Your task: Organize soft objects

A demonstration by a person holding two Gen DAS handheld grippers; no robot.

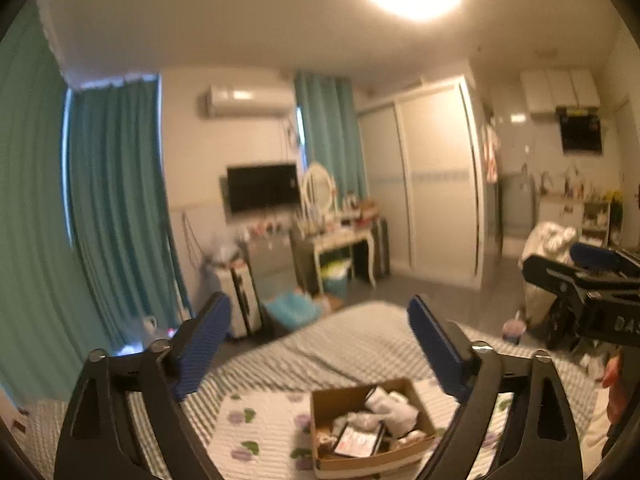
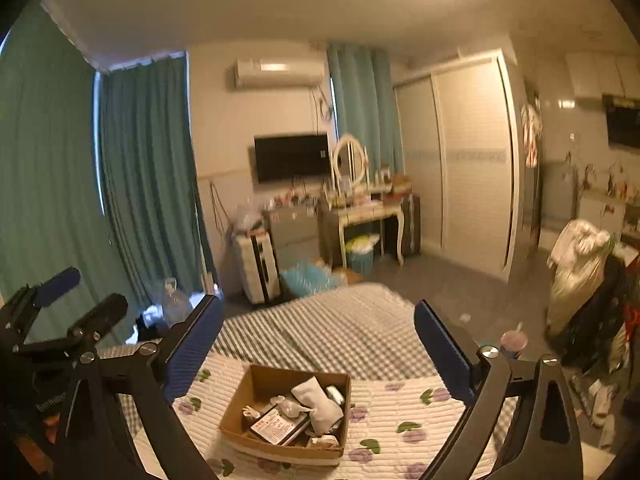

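Held above a cardboard box of soft items on the bed: left gripper and right gripper, jaws apart, empty.

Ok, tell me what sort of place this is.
Most likely a lived-in bedroom, or a studio flat. A bed with a checked cover holds a cardboard box; beyond stand a dressing table with an oval mirror and a sliding-door wardrobe.

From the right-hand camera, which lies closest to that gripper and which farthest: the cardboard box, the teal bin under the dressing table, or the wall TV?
1. Cardboard box, on the bed just ahead of the right gripper.
2. Teal bin, on the floor beyond the bed.
3. TV, on the far wall.
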